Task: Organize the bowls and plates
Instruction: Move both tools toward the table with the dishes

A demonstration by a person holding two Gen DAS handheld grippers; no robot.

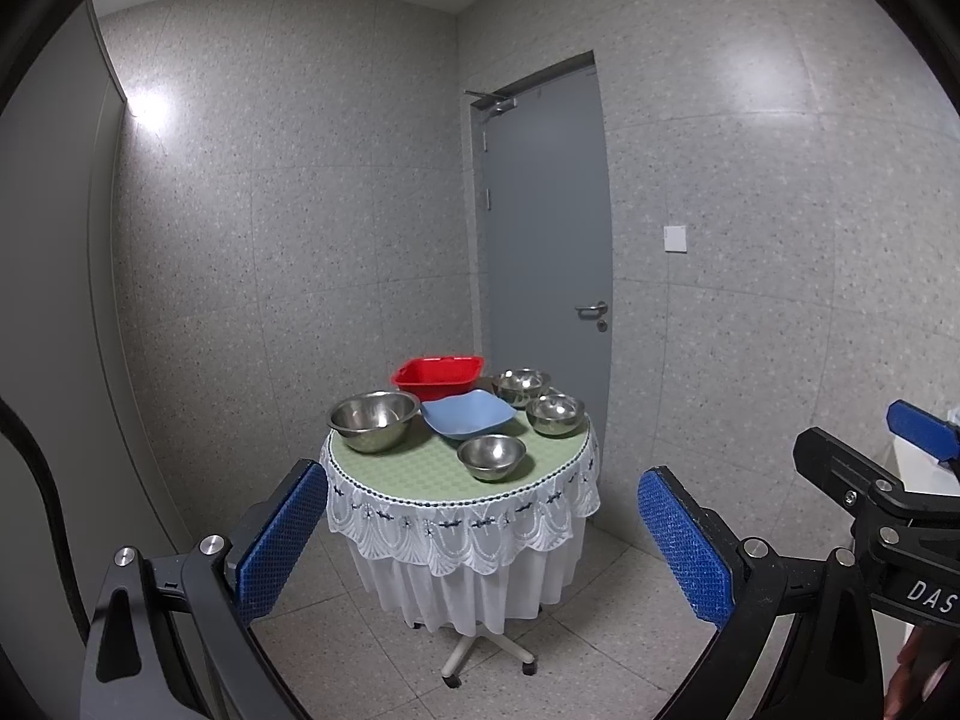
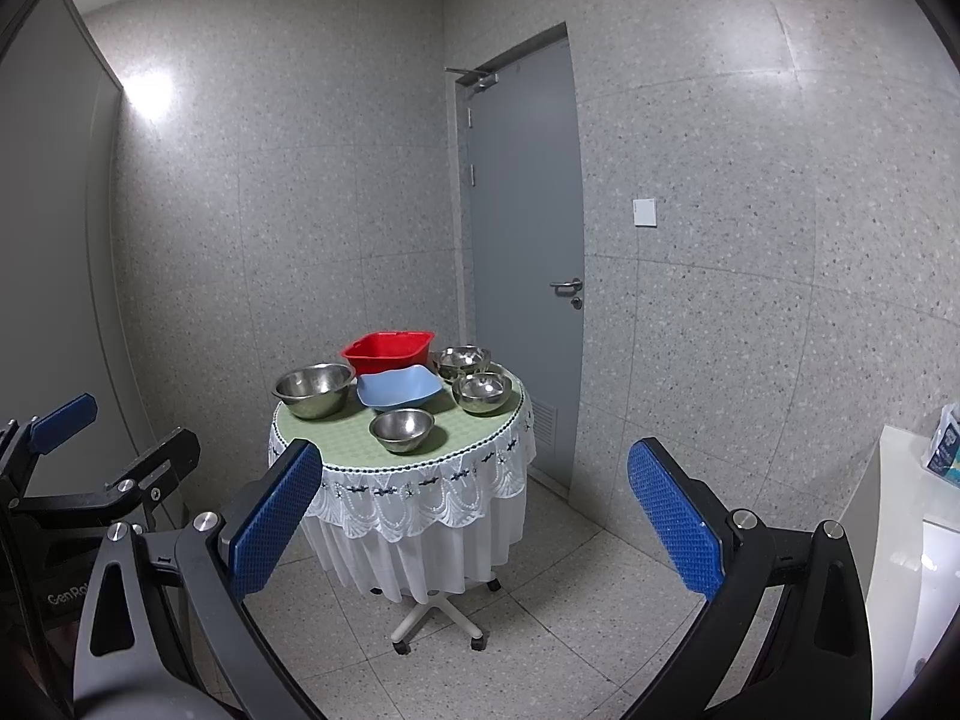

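Facing the round table (image 1: 420, 474) from well back, with left gripper (image 1: 480, 546) and right gripper (image 2: 474, 516) both spread wide and empty; steel bowls (image 1: 491, 456) and blue dish (image 1: 468, 414) dead ahead, neither gripper clearly nearer.

Dim room, wall glare, fisheye-warped edges

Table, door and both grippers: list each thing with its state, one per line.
left gripper: open, empty, short of the table
right gripper: open, empty
large steel bowl: upright, empty
front steel bowl: upright, empty
two right steel bowls: upright, side by side
blue dish: upright, empty
red basin: upright, at the back
table: cloth-covered
door: closed
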